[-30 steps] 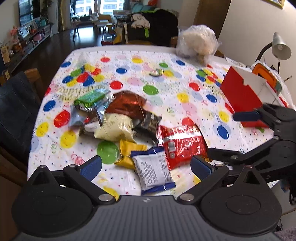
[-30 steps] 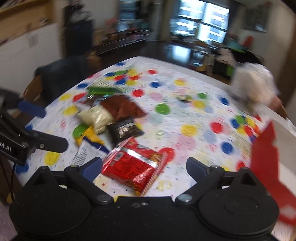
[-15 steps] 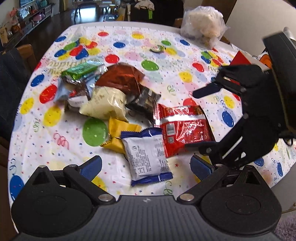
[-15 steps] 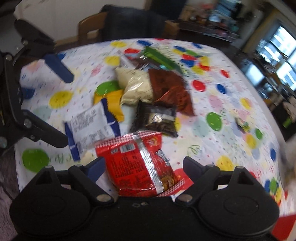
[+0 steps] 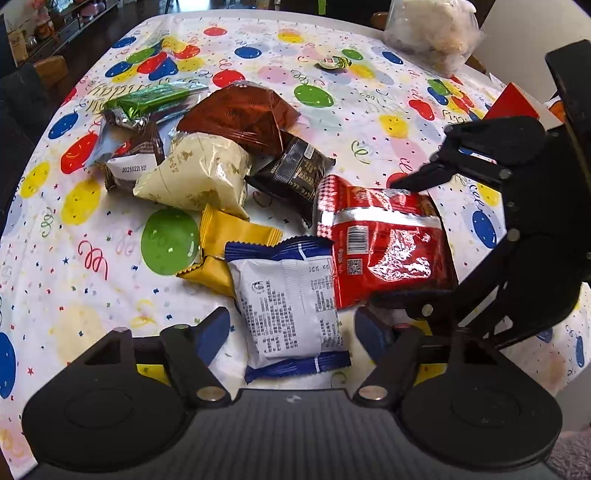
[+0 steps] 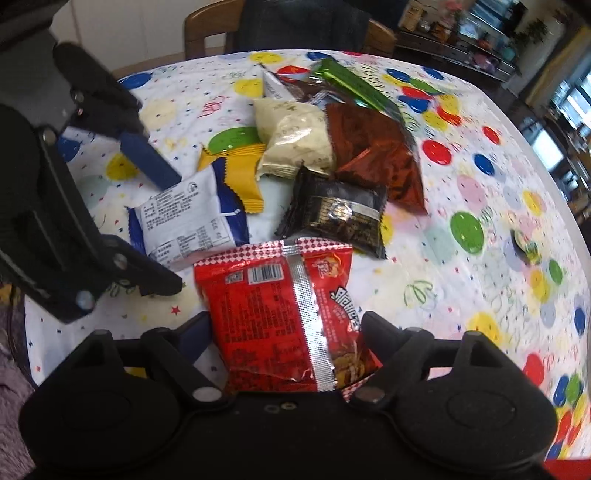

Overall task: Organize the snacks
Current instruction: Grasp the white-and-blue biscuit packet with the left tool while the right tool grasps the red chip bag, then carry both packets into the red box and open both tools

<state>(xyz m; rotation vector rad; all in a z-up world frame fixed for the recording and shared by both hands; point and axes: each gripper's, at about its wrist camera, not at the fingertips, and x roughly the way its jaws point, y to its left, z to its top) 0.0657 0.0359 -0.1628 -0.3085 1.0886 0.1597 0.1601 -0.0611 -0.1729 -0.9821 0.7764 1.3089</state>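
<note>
Both grippers have dropped closer to the pile of snacks since a second ago, and the right one has rolled so that it now faces the pile from the other side. Pitched steeply down, the left gripper straddles the white-and-blue packet, its jaws closing around the crinkly wrapper, though the blue pads do not yet press it. Equally steep, the right gripper has the glossy red packet between its closing jaws; whether the fingers bite yet I cannot tell. That red bag, with a silver seam down its back, lies flat at the near edge of the table, touching the white-and-blue one. Behind them lie a black foil packet, two yellow sachets, a puffed cream bag, a rust-brown bag and a slim green wrapper, all overlapping on the balloon-print cloth. A knotted clear plastic bag of pale lumps sits at the far edge, and a red carton corner shows behind the right gripper.
</note>
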